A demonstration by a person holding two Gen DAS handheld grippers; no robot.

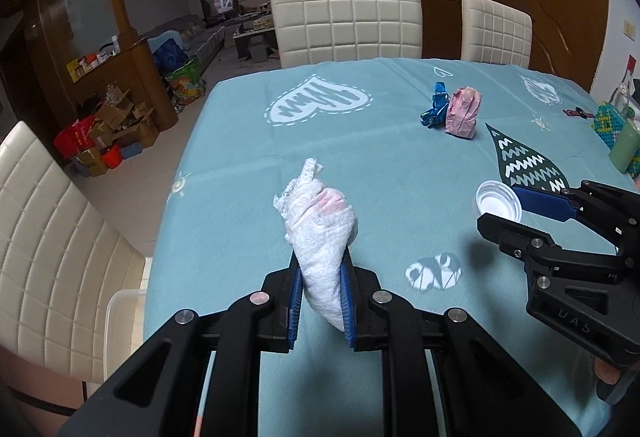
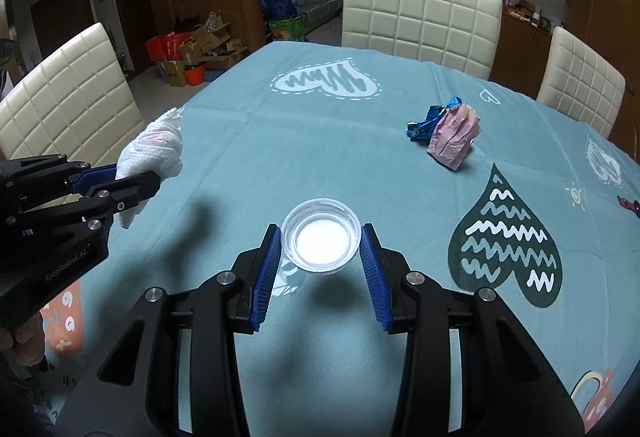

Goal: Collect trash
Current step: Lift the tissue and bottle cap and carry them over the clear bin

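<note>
- Surface (image 2: 248, 141): far right lie a pink wrapper (image 2: 452, 141) and blue foil (image 2: 426, 125), light, crushable.
- Tissue (image 1: 320, 233): soft (grip mid-wad), pinched in left jaws (image 1: 322, 301).
- Lid (image 2: 320, 235): stiff, light, held rim-to-rim in right jaws (image 2: 320, 257).

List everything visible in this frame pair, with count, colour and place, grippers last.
tissue: 1, white with pink stain, in left gripper, off the table
lid: 1, white, between right gripper's pads, lifted
blue wrapper: 1, blue, far table, touching pink wrapper
pink wrapper: 1, pink, far table
tablecloth: 1, light blue, heart prints
chairs: 3, cream, around table
boxes: several, brown and red, on the floor
left gripper: 1, black, blue pads
right gripper: 1, black, blue pads
</note>
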